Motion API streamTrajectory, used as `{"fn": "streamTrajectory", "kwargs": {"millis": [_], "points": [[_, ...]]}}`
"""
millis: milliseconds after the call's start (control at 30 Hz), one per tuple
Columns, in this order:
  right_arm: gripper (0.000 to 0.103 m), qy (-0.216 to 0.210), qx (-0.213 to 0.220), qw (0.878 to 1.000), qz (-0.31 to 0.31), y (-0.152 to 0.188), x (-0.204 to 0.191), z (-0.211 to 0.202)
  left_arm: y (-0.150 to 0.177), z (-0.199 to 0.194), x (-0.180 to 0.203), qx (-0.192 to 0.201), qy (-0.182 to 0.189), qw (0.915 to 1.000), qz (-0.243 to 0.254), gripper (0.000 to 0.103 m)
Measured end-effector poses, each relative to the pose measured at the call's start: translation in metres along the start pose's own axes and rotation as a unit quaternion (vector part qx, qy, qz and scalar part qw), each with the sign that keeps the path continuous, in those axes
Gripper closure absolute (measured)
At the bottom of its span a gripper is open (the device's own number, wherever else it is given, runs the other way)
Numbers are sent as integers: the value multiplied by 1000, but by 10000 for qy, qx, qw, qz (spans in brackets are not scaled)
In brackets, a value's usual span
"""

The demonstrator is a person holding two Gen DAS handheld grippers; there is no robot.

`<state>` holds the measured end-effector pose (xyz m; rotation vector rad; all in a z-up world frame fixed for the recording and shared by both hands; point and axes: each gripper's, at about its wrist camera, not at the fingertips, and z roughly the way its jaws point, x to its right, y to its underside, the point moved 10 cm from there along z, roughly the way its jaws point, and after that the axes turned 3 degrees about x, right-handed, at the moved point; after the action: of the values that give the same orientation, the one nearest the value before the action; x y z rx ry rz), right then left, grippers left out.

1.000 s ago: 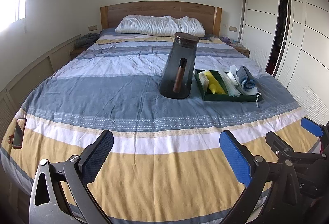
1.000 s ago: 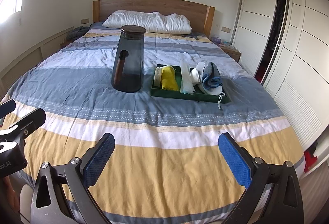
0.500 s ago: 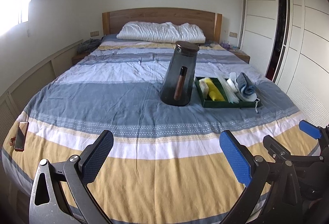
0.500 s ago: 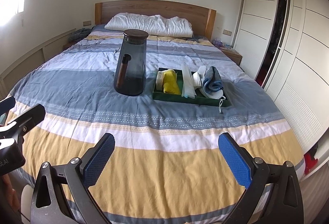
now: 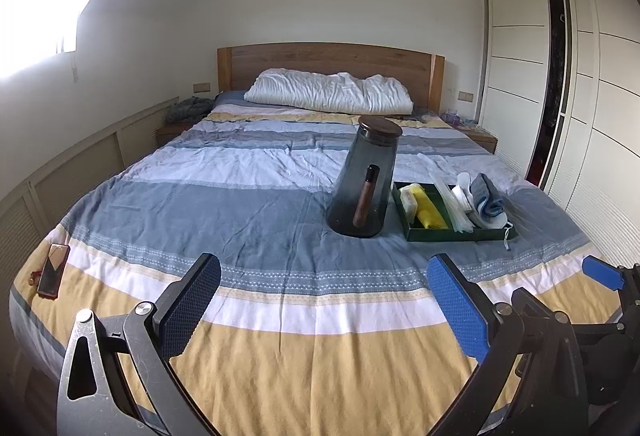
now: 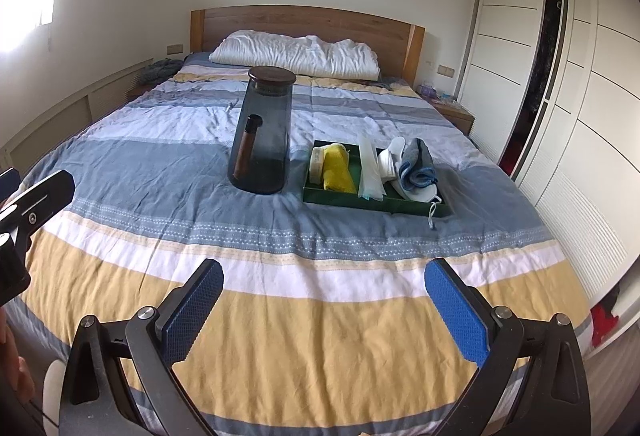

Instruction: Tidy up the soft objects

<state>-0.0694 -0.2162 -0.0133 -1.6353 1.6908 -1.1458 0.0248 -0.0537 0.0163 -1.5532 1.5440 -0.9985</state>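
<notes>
Currently the soft cloths (image 6: 376, 168) all sit in the green tray (image 6: 348, 198) mid-bed, toward its right edge, beside the jug (image 6: 264, 132). Left gripper (image 5: 320, 304) and right gripper (image 6: 324, 308) hover wide open, empty, near the foot edge; sorted or awaiting sorting, undeterminable.

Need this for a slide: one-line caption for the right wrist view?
Open right gripper faces a striped bed holding a smoky jar and green tray of cloths.

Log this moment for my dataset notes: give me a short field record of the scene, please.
setting: bed with striped cover
tray: green tray on the bed, holding soft items
tray contents: yellow cloth, blue towel, white pieces
beside tray: dark glass jar, upright, lidded
left gripper: open, empty
right gripper: open, empty
bed edge: phone
</notes>
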Motion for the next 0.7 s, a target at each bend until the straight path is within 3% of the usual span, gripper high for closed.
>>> {"fn": "streamTrajectory", "kwargs": {"millis": [700], "points": [[0, 13, 47, 10000, 0, -2, -2, -2, 4, 1, 7, -94, 105, 9999, 33, 2]]}}
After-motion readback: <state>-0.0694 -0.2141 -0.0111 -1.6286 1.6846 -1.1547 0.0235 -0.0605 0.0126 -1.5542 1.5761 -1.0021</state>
